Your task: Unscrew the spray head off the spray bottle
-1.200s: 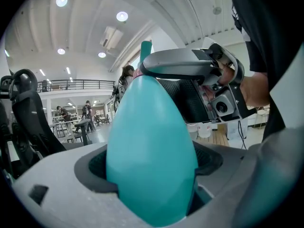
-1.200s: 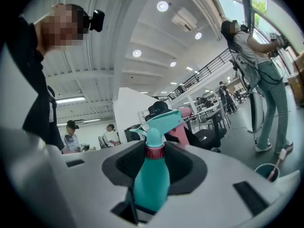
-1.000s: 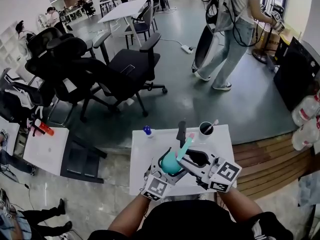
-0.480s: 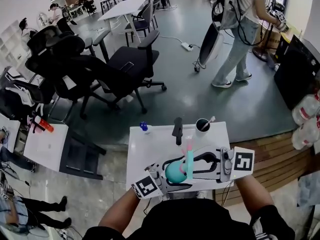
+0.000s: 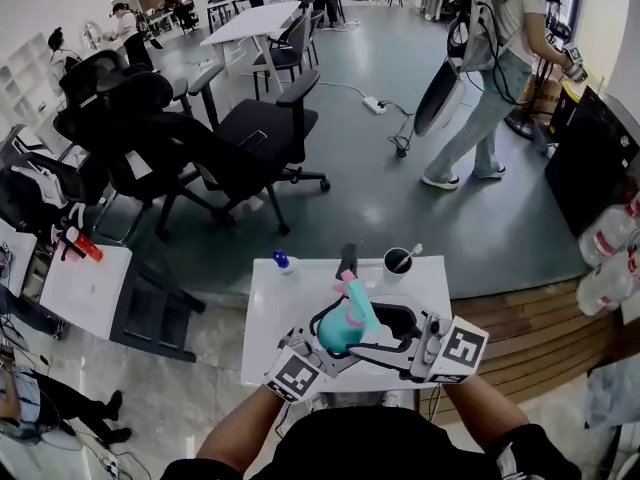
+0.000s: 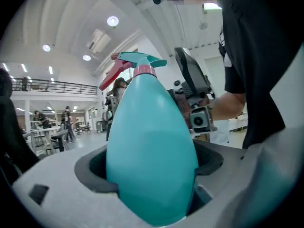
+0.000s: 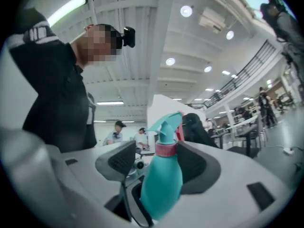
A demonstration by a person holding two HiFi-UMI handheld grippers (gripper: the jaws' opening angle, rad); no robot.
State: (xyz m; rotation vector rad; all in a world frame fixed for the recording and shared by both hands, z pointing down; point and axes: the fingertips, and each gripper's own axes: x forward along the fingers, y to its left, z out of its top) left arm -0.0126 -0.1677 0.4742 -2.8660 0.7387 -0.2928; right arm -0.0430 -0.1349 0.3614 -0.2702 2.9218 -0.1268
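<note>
A teal spray bottle (image 5: 343,330) with a pink collar and a teal-and-pink spray head (image 5: 352,290) hangs above the white table (image 5: 285,303). My left gripper (image 5: 328,333) is shut on the bottle's round body (image 6: 152,151), which fills the gap between its jaws. My right gripper (image 5: 388,320) comes in from the right. Its jaws have just been opening and now stand apart on either side of the collar (image 7: 166,149). The left pad (image 7: 124,159) is clear of the neck and the right pad (image 7: 192,163) lies close beside it. The head (image 7: 166,125) sits on the bottle (image 7: 161,179).
On the table's far edge stand a black cup (image 5: 397,261) with a stick in it, a small blue-capped item (image 5: 282,261) and a dark object (image 5: 347,258). Black office chairs (image 5: 260,128) stand beyond, a person (image 5: 490,78) walks at the back right, and water jugs (image 5: 605,238) lie at the right.
The bottle has risen a little and tipped, its head now leaning up and left. The right gripper's jaws have spread off the neck. The left gripper keeps its hold.
</note>
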